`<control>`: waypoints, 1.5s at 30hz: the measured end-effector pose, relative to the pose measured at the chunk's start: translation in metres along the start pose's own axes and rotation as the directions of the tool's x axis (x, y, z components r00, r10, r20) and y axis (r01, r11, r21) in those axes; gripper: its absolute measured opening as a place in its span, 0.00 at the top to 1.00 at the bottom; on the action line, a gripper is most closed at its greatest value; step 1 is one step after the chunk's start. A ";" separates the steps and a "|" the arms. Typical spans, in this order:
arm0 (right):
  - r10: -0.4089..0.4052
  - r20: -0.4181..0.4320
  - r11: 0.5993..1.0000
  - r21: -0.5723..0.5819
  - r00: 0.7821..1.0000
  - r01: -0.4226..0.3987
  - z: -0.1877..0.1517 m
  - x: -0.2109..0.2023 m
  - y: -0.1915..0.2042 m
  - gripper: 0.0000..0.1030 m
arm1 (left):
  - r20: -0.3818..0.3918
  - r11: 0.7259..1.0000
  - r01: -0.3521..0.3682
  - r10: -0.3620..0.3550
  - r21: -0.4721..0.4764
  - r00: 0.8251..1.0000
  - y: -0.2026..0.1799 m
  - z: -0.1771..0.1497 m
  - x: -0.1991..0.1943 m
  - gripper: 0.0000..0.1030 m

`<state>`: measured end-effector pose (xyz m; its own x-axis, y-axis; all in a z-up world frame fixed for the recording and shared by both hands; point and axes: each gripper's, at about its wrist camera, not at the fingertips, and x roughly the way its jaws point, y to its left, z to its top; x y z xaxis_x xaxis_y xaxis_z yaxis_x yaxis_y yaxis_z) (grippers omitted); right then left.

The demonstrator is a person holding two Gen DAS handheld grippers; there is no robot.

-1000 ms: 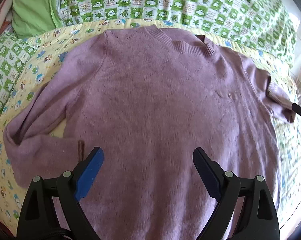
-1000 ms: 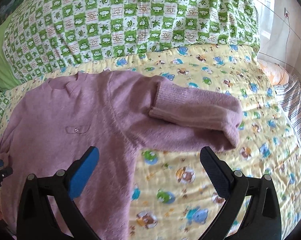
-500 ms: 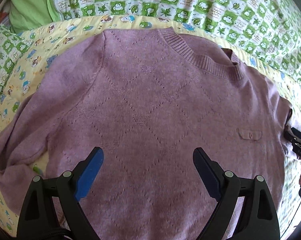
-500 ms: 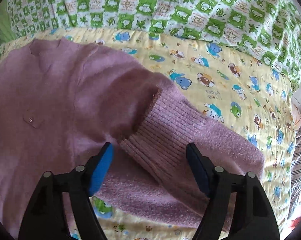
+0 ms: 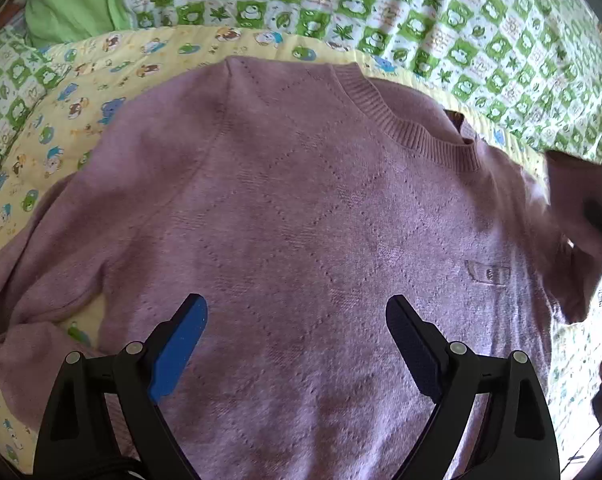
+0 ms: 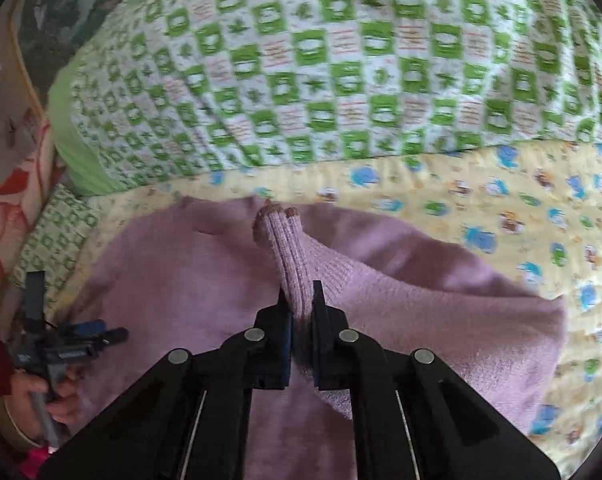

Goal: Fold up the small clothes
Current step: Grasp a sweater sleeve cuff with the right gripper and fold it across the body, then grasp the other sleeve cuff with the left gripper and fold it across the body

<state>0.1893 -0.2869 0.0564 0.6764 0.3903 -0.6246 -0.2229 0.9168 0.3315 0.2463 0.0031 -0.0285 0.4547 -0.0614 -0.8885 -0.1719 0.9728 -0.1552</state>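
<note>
A mauve knitted sweater [image 5: 301, 216] lies front up on the yellow cartoon-print sheet [image 5: 61, 120], its neck toward the far side. My left gripper [image 5: 297, 320] is open and empty, hovering over the sweater's lower chest. My right gripper [image 6: 301, 304] is shut on the ribbed cuff [image 6: 291, 252] of the sweater's right sleeve and holds it lifted over the sweater body [image 6: 181, 280]. The raised sleeve [image 5: 573, 208] also shows at the right edge of the left wrist view. The sweater's left sleeve [image 5: 33, 260] lies bent on the sheet.
A green-and-white checked quilt [image 6: 341, 72] is bunched along the far side of the bed. A green pillow [image 5: 73, 4] lies at the far left. The left gripper and the hand holding it [image 6: 57, 356] show at the left of the right wrist view.
My right gripper closed on the sleeve cuff and lifted it toward the sweater's body. My left gripper stayed open over the sweater's chest, shifting only slightly.
</note>
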 end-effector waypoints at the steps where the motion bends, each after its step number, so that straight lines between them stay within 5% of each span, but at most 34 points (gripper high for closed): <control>1: 0.046 -0.001 0.999 0.000 0.999 -0.046 0.003 0.010 0.017 0.92 | 0.003 1.000 0.006 -0.006 -0.007 1.000 0.004 -0.001 -0.004 0.11; 7: 0.262 -0.078 0.964 -0.026 0.962 -0.265 -0.004 0.088 0.123 0.92 | -0.009 0.999 0.002 -0.002 -0.033 1.000 0.032 -0.015 -0.022 0.11; 13: 0.315 -0.249 0.947 0.016 0.916 -0.322 -0.032 0.153 0.170 0.85 | -0.035 0.996 0.016 -0.019 -0.085 0.999 0.058 -0.021 -0.023 0.11; 15: 0.331 -0.286 0.943 0.069 0.899 -0.325 -0.037 0.159 0.168 0.57 | -0.047 0.995 0.031 -0.035 -0.096 0.998 0.058 -0.020 -0.018 0.11; 16: 0.350 -0.272 0.937 0.094 0.896 -0.337 -0.040 0.153 0.164 0.53 | -0.056 0.994 0.040 -0.046 -0.102 0.997 0.058 -0.018 -0.013 0.11; 20: 0.366 -0.201 0.929 0.131 0.909 -0.346 -0.038 0.128 0.145 0.47 | -0.112 0.986 0.104 -0.119 -0.134 0.987 0.049 -0.009 0.013 0.11; 26: 0.261 -0.102 0.957 0.160 0.960 -0.243 -0.039 0.072 0.099 0.47 | -0.160 0.982 0.119 -0.141 -0.144 0.977 0.022 0.010 0.046 0.13; 27: 0.243 -0.090 0.959 0.168 0.966 -0.226 -0.041 0.063 0.091 0.47 | -0.143 0.984 0.123 -0.141 -0.129 0.980 0.017 0.014 0.047 0.18; 29: 0.210 -0.067 0.961 0.196 0.975 -0.194 -0.045 0.047 0.075 0.47 | -0.111 0.984 0.161 -0.169 -0.079 0.979 0.003 0.020 0.045 0.47; 31: 0.176 -0.048 0.961 0.226 0.983 -0.161 -0.050 0.031 0.061 0.48 | -0.117 0.985 0.169 -0.172 -0.032 0.978 -0.009 0.025 0.047 0.88; 37: 0.054 0.014 0.954 0.295 0.998 -0.056 -0.059 -0.006 0.023 0.48 | 0.086 0.990 0.134 -0.137 0.033 0.987 -0.008 0.038 -0.011 0.99; 42: -0.061 0.022 0.926 0.374 0.998 0.048 -0.062 -0.020 -0.017 0.48 | 0.051 0.998 0.061 -0.059 -0.026 0.997 0.033 0.034 -0.001 1.00; 45: -0.094 0.013 0.906 0.416 0.995 0.081 -0.065 -0.020 -0.033 0.48 | 0.025 0.987 0.127 -0.125 -0.103 0.992 0.057 0.032 0.002 1.00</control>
<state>0.1375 -0.3197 0.0116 0.7035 0.3008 -0.6439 0.1450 0.8262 0.5444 0.2653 0.0657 -0.0254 0.4942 -0.1773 -0.8511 -0.2014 0.9290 -0.3105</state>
